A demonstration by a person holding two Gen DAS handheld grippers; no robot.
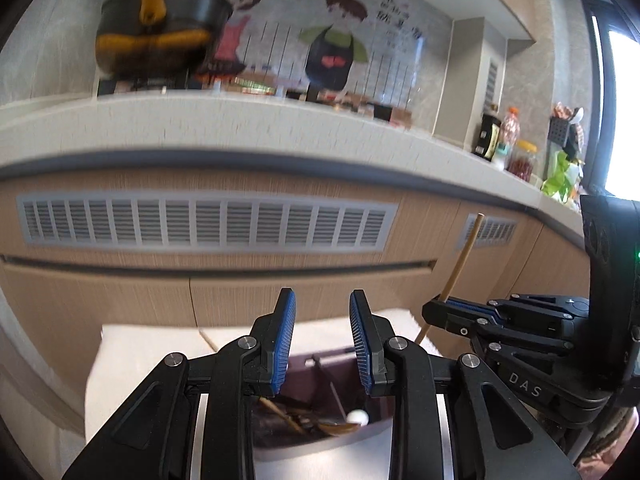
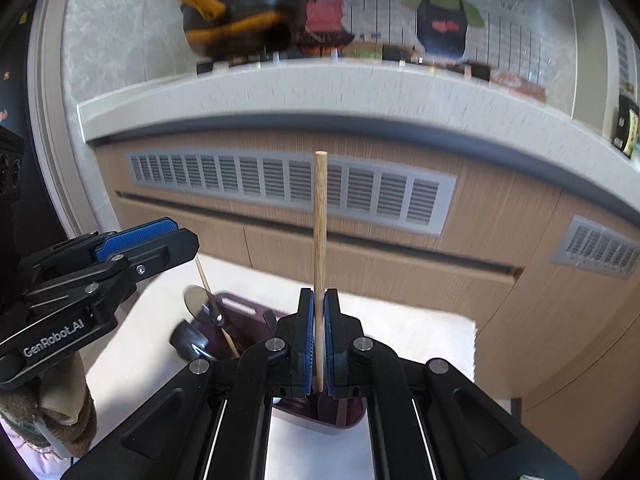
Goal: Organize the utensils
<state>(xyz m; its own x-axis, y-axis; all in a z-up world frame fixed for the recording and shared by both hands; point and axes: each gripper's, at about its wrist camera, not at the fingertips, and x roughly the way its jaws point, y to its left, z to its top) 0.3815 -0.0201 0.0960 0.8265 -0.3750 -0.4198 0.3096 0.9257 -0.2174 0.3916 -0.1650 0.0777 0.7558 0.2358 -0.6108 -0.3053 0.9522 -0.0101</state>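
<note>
Your right gripper (image 2: 319, 340) is clamped on a single wooden chopstick (image 2: 320, 240), which stands upright between the blue pads and rises well above them in front of the cabinet vents (image 2: 288, 186). Your left gripper (image 1: 322, 336) has its jaws parted with nothing between them; seen from the right wrist it sits to the left, and its side reads "GenRobot.AI" (image 2: 54, 340). From the left wrist, the right gripper's arm carries the letters "DAS" (image 1: 525, 385). Below both grippers a dark maroon holder (image 2: 240, 308) stands on a white cloth (image 2: 400, 332) spread over the desk (image 2: 308, 452). Inside the holder you can see a metal spoon (image 2: 199, 298), a black ladle (image 2: 188, 340), another chopstick (image 2: 216, 312) leaning to the left, and, from the left wrist, a small white round end (image 1: 357, 417) of some utensil. On the counter (image 2: 280, 92) behind, a dark pan with yellow handles (image 2: 240, 12) sits blurred beside a cartoon wall panel (image 2: 440, 12); the panel bears handwriting-style characters, too smeared to read. Bottles and jars (image 1: 508, 140) stand at the counter's far right, their labels illegible.
</note>
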